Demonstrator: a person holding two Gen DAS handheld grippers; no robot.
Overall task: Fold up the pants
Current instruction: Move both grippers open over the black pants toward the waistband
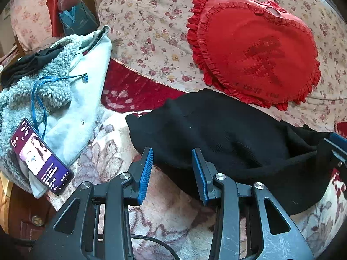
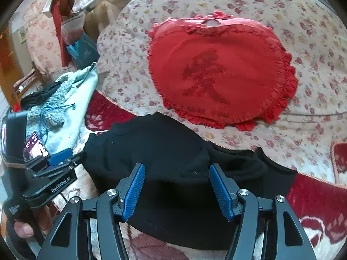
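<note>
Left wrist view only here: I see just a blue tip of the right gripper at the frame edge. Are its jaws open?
Observer: Yes. The right gripper has its jaws wide apart over the black knit pants, and nothing is pinched between them.
Operator: The pants' right end is hidden for me. Where does it stop?
Observer: It lies on the red patterned blanket, just below the edge of the floral quilt.
</note>
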